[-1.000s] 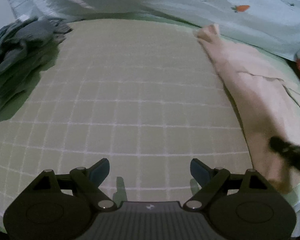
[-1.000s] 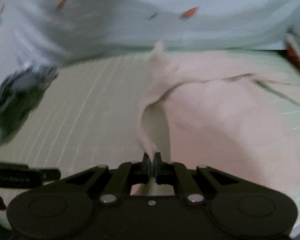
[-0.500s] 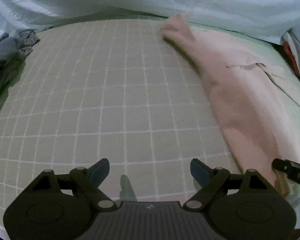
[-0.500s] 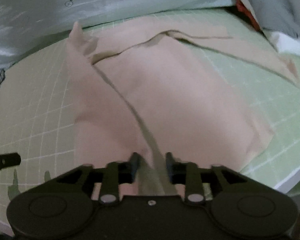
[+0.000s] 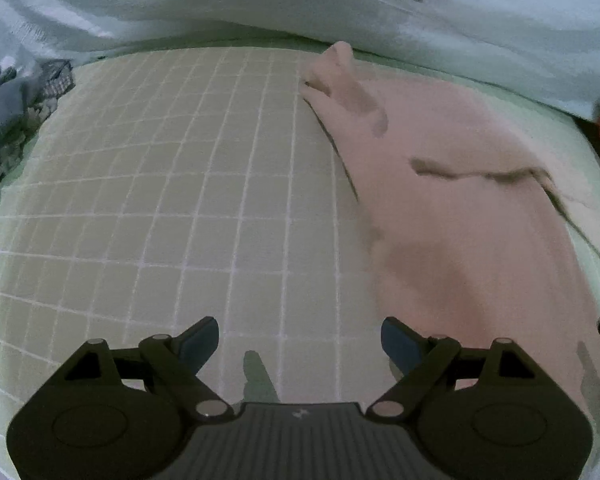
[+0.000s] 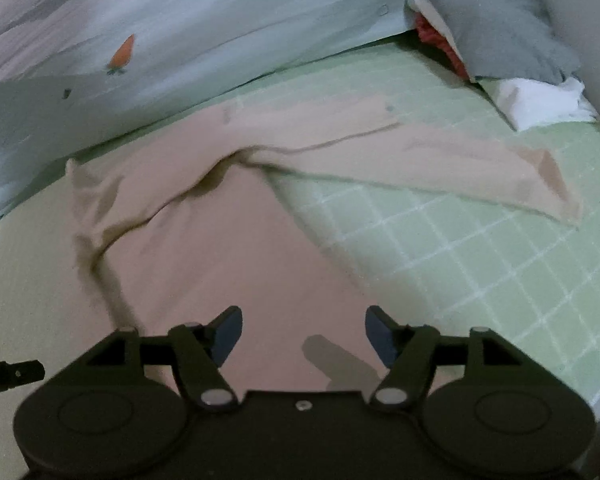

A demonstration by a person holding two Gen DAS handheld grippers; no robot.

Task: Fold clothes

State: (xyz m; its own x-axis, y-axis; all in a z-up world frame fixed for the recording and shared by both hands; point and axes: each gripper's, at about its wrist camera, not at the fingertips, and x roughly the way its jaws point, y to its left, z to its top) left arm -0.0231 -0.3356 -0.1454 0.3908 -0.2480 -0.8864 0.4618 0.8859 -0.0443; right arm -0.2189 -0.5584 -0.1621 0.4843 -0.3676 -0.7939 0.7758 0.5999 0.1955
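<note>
The pale pink garment [image 6: 228,248] lies on a light green mat [image 5: 172,200] gridded with white lines; far off, a pale blue quilt [image 5: 260,4] carries orange carrots; far right sits a grey cushion [image 6: 496,24]

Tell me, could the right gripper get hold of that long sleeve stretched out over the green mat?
Probably yes. The right gripper is open and holds nothing, hovering over the pink garment. The sleeve lies flat on the grid mat, ahead and to its right, with nothing lying over it or between them.
</note>
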